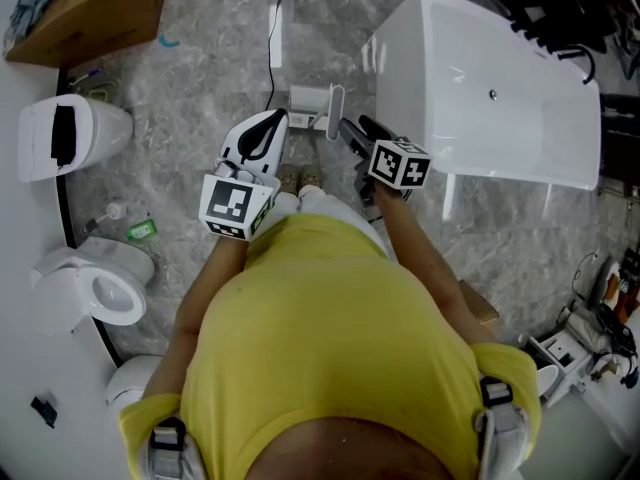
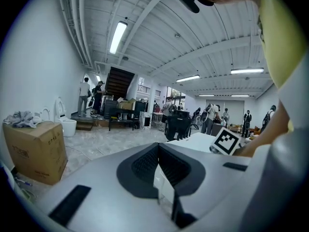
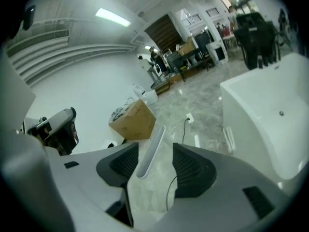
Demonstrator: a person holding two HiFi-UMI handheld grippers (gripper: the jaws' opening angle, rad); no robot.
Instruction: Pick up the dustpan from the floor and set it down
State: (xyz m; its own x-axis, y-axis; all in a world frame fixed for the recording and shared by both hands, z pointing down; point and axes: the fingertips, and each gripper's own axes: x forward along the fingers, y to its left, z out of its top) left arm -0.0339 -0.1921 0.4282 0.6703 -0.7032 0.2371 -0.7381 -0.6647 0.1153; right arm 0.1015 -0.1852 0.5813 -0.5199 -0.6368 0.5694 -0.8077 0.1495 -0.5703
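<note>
Head view: the dustpan (image 1: 312,103) is standing on the floor (image 1: 200,98) with its handle (image 1: 335,113) upright. The right gripper (image 1: 355,130) is hovering just beside it, and the left gripper (image 1: 270,123) is idling nearby.

Left gripper view: the jaws are sitting together, empty.

Right gripper view: the jaws are standing apart, with the handle (image 3: 149,151) between them, apparently untouched.

Risk, as I judge it: closing off-centre could be tipping the light pan, or the smooth handle could be slipping out.

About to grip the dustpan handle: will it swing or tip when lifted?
Probably stiff: the handle looks like a straight, rigid white bar. The dustpan likely hangs pan-down and may swing, since its pan sits at the handle's foot.
</note>
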